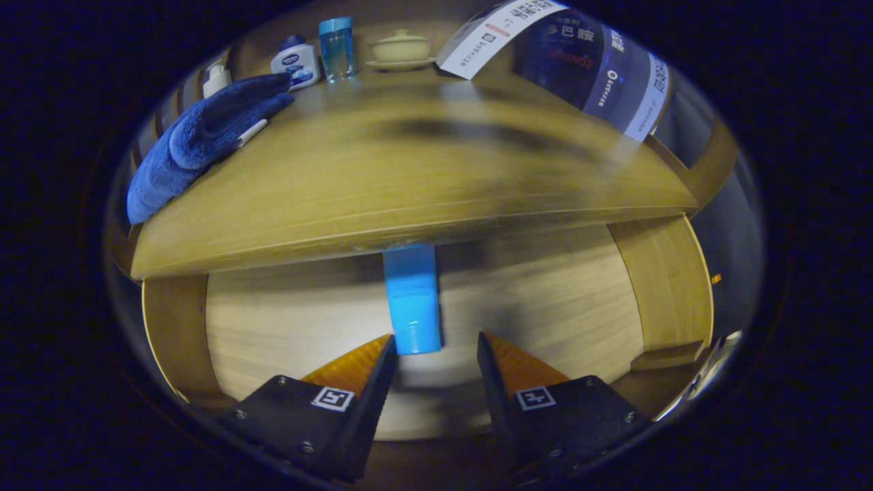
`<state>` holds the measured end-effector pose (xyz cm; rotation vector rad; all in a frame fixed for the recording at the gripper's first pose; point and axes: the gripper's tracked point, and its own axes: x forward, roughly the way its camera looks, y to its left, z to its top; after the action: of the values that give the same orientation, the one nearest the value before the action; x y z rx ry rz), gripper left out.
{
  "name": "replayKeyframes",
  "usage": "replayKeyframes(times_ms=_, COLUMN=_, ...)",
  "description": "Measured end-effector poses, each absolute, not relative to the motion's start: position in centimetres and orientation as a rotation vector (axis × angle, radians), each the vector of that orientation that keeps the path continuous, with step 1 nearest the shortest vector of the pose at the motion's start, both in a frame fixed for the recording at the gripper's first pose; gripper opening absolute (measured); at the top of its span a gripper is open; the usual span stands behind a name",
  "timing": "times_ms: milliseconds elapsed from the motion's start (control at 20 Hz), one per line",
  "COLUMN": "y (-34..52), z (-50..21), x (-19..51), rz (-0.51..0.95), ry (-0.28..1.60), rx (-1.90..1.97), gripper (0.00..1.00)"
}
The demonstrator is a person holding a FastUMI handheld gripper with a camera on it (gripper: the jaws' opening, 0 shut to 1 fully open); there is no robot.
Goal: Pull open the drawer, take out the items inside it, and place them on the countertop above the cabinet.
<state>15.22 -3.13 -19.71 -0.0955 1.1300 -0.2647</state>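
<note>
A blue tube (411, 300) lies in the open drawer (286, 320), its far end under the surface (409, 184), its near end just ahead of the hand-held gripper (436, 348), whose fingers stand wide apart, holding nothing. On the surface rest a blue towel (204, 136), 2 bottles (297, 63), a blue cup (337, 48) and a lidded bowl (401, 49).

The hand-held gripper (436, 344) hangs low in front of the counter (382, 198), below its front edge, and points forward and down into the space under that edge. Its two fingers (365, 365) stand apart with a clear gap between them, and the jaws press on nothing. Both fingers taper to narrow tips that lie level with each other. Each finger's mount carries a small square marker (332, 399) on its upper face.
</note>
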Motion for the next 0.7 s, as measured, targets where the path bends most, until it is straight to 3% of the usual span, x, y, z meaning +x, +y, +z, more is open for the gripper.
replayKeyframes(times_ms=100, y=-2.8, z=-20.2, x=16.3, rz=-0.251, ry=1.099, rx=-0.080, gripper=0.71)
replayKeyframes(times_ms=200, y=-2.4, z=-19.7, x=15.7, rz=-0.231, ry=1.126, rx=-0.105, gripper=0.38)
replayKeyframes(times_ms=350, y=-2.4, z=-21.1, x=16.1, rz=-0.227, ry=1.130, rx=-0.086, gripper=0.37)
replayKeyframes(times_ms=500, y=-2.0, z=-20.7, x=16.4, rz=-0.218, ry=1.127, rx=-0.110, gripper=0.27)
replayKeyframes(times_ms=700, y=-1.8, z=-19.8, x=15.9, rz=-0.227, ry=1.121, rx=-0.148, gripper=0.26)
